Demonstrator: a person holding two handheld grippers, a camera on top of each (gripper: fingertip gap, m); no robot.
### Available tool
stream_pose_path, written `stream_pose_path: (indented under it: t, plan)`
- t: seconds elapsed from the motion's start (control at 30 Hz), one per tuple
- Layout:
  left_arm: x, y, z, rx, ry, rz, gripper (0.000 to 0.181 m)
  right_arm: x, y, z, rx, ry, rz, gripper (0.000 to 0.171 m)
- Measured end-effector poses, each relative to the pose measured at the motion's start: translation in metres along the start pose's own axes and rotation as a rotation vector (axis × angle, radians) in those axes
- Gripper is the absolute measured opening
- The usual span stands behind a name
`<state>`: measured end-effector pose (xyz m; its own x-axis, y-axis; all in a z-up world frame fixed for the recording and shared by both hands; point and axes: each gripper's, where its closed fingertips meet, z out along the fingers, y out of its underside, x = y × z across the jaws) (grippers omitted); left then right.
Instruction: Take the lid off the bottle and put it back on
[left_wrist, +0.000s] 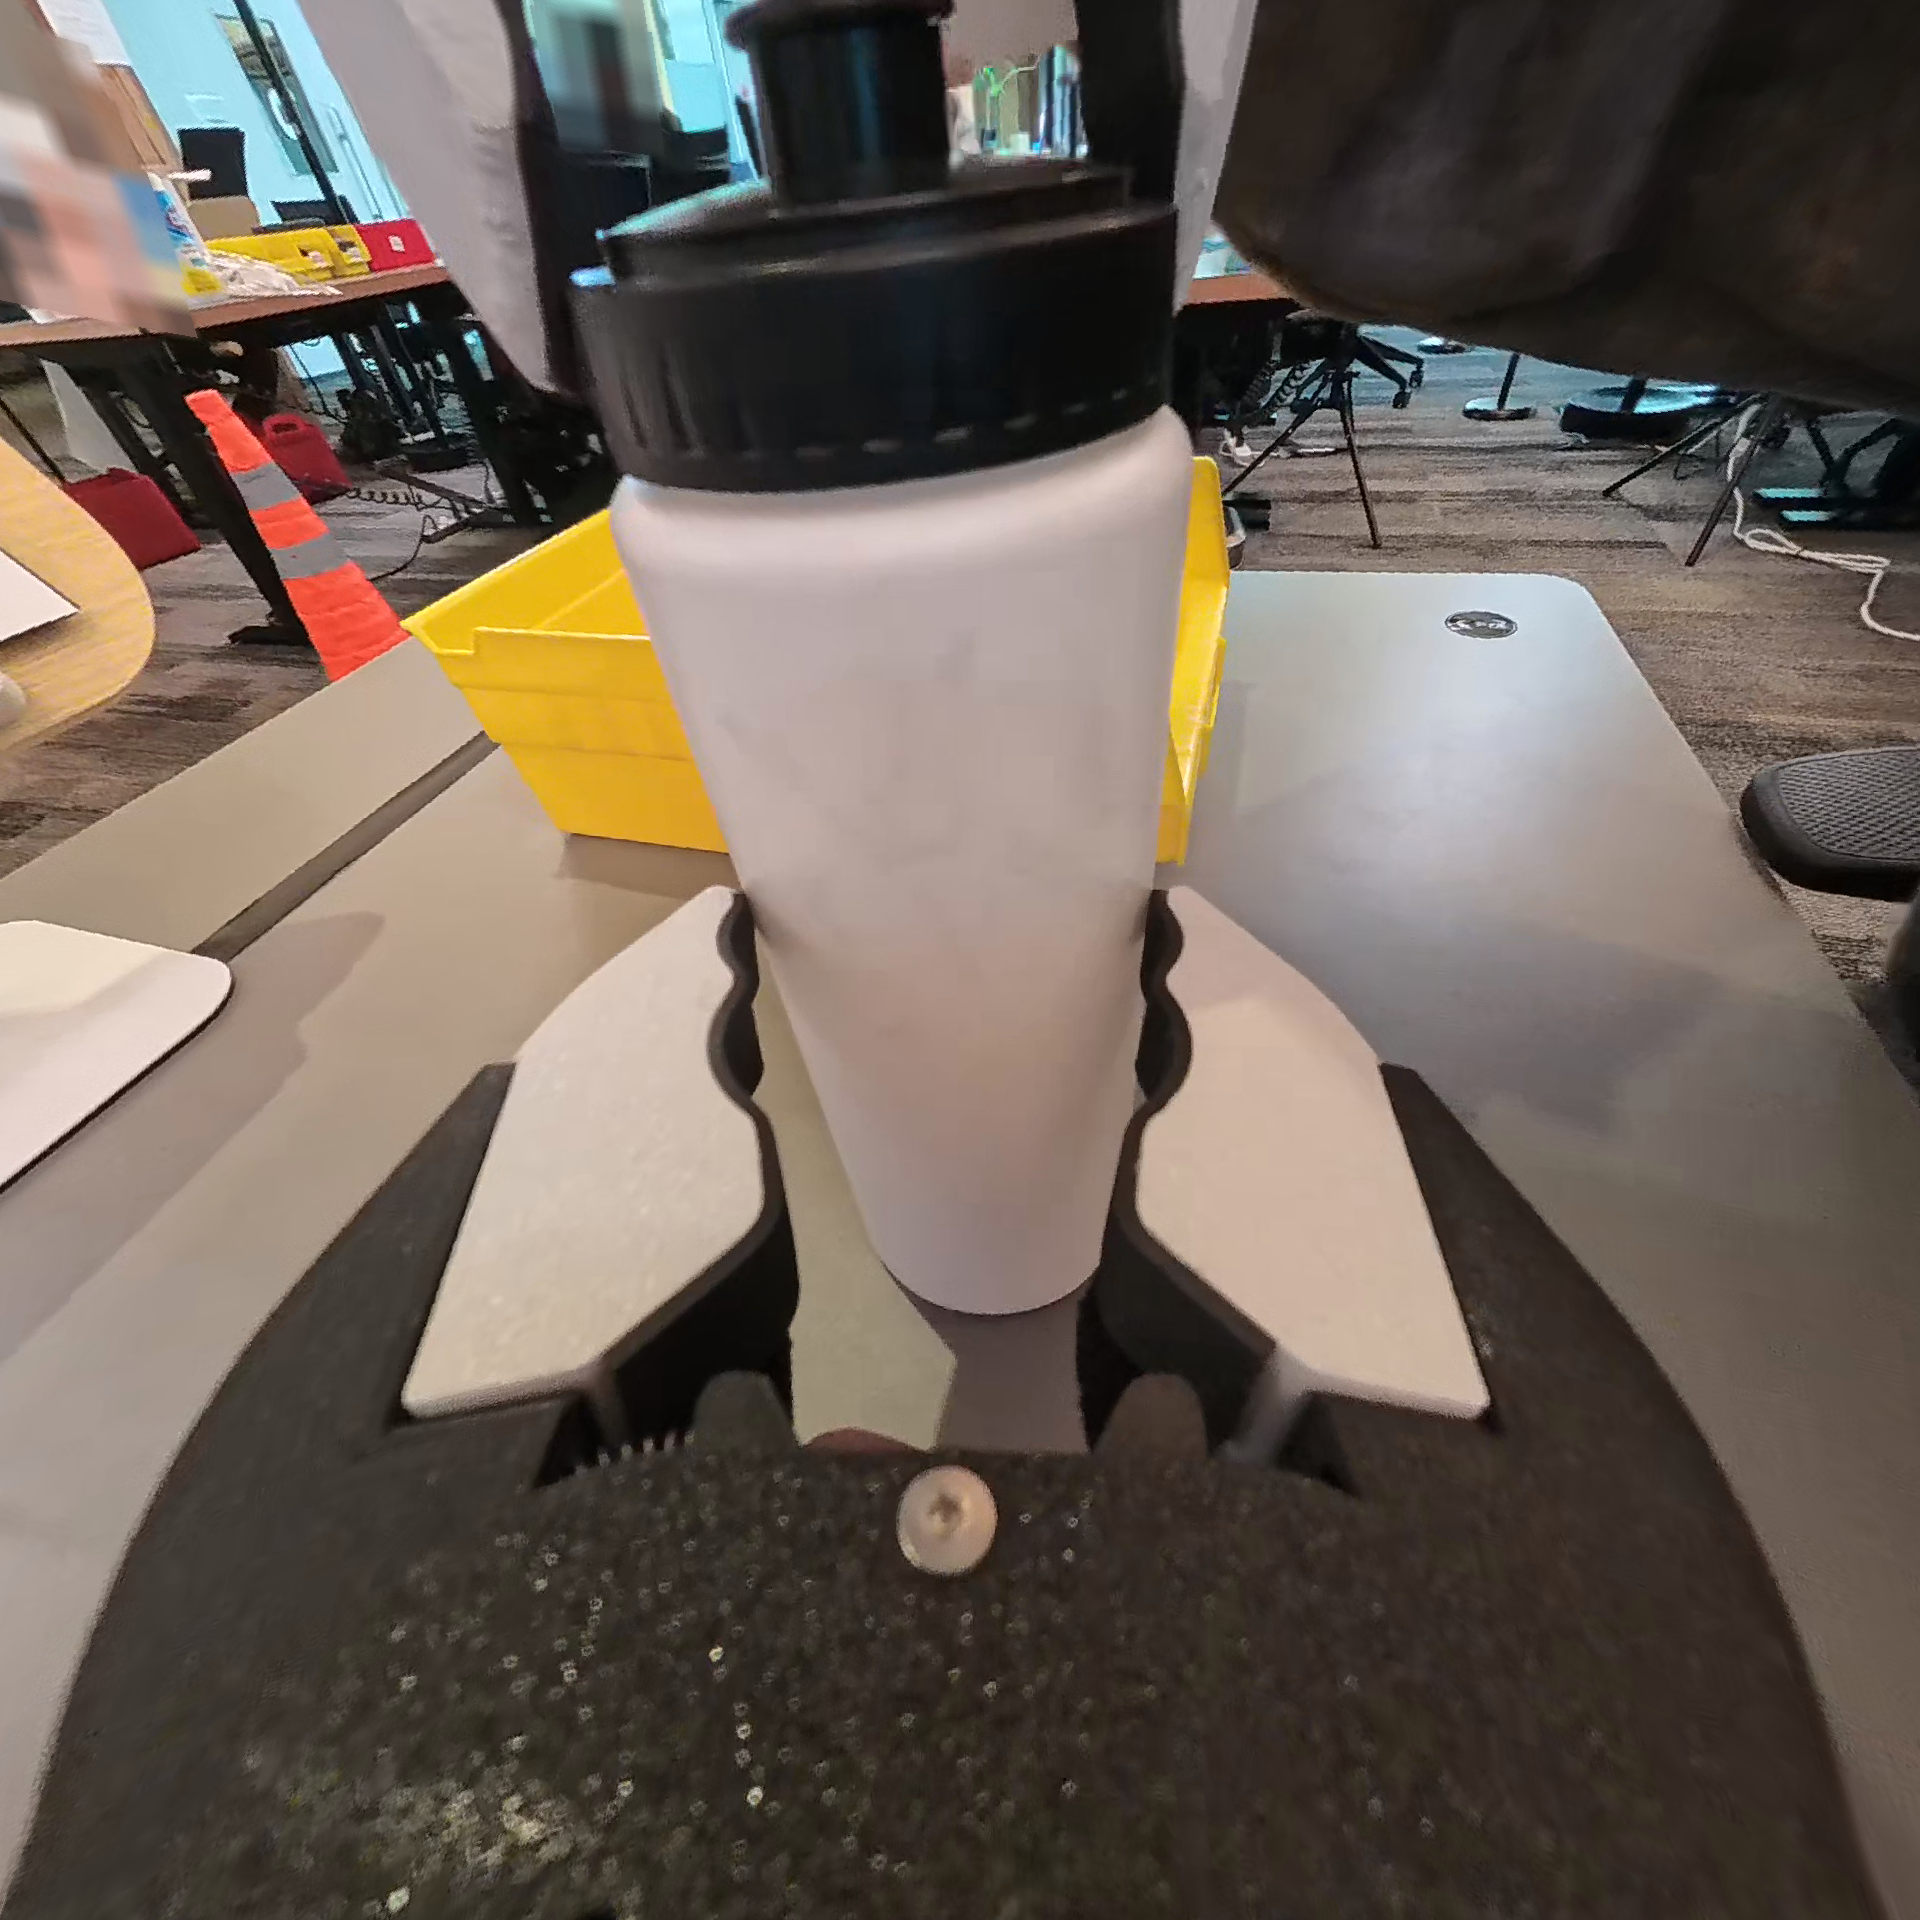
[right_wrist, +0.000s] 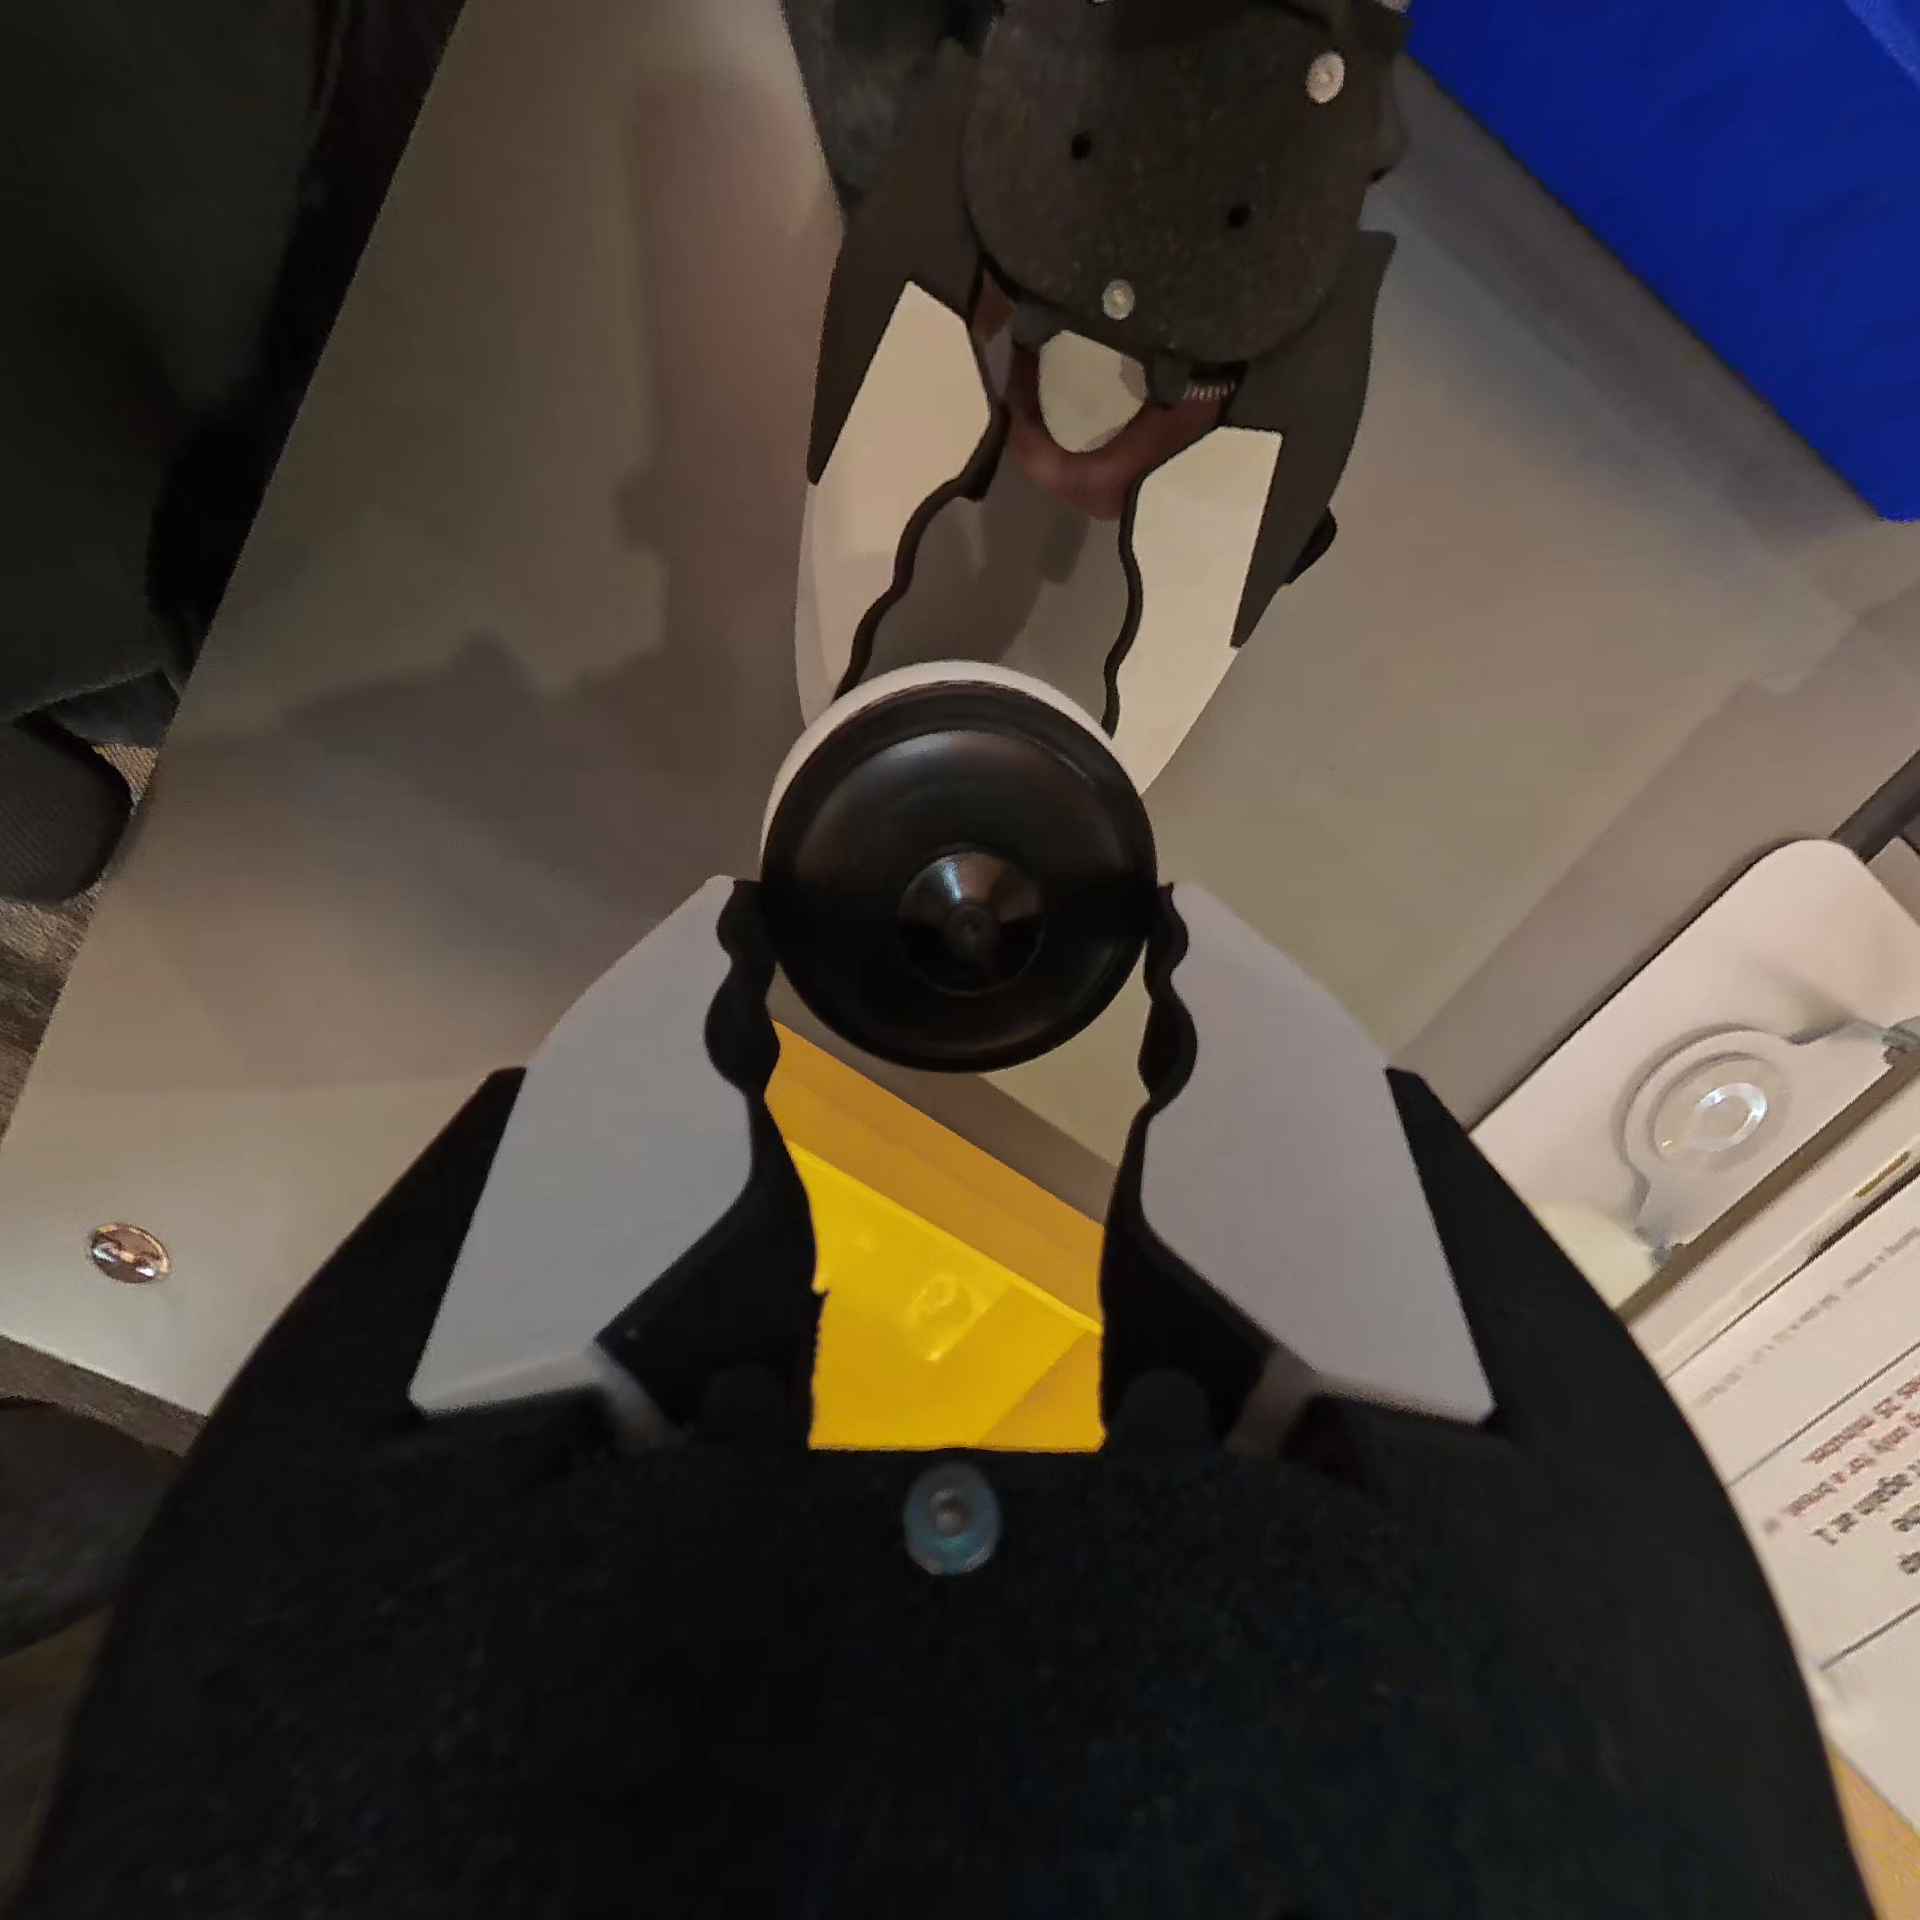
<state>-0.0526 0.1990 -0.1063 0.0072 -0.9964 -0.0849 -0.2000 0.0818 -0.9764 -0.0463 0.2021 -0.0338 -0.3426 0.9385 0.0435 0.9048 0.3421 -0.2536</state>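
Lid grip set, unscrew not begun

L gripper (left_wrist: 951, 935) clamps bottle (left_wrist: 935, 831) upright on table (left_wrist: 1455, 831); R gripper (right_wrist: 951, 914) jaws pinch lid (right_wrist: 956, 883), seated on top. Next, I'd judge: twist R while L holds firm.

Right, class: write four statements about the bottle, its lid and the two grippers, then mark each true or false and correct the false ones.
1. The black lid sits on the white bottle. True.
2. The left gripper holds the bottle's body. True.
3. The right gripper grips the yellow bin. False: its jaws flank the lid.
4. The bottle lies on its side. False: it stands upright on the grey table.
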Motion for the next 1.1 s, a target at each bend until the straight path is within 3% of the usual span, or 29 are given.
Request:
stream_pose_path:
  t: [0.53,0.6,0.63,0.77,0.83,0.9,0.93,1.1]
  plan:
    - [0.000,-0.001,0.002,-0.024,-0.051,0.002,0.071,-0.002,0.010,-0.004,0.077,0.060,0.248,0.065]
    - [0.000,-0.001,-0.002,-0.028,-0.090,0.036,0.074,-0.007,0.001,-0.014,0.194,0.107,0.305,0.072]
    - [-0.002,-0.002,-0.006,-0.028,-0.121,0.046,0.083,-0.007,-0.003,-0.022,0.268,0.177,0.351,0.080]
    - [0.003,0.000,-0.034,-0.092,-0.145,-0.055,0.094,-0.016,-0.005,-0.051,0.653,0.562,0.593,0.098]
    - [0.005,-0.001,-0.057,-0.134,-0.195,-0.127,0.092,-0.030,-0.006,-0.056,0.885,0.760,0.648,0.085]
    - [0.011,-0.004,-0.084,-0.156,-0.237,-0.265,0.090,-0.050,-0.003,-0.047,1.025,0.885,0.740,0.068]
    - [0.015,-0.005,-0.097,-0.161,-0.262,-0.342,0.088,-0.058,-0.002,-0.038,1.088,0.940,0.793,0.068]
    - [0.037,0.009,-0.149,-0.136,-0.437,-0.519,0.087,-0.081,0.016,0.031,1.175,1.045,1.176,0.086]
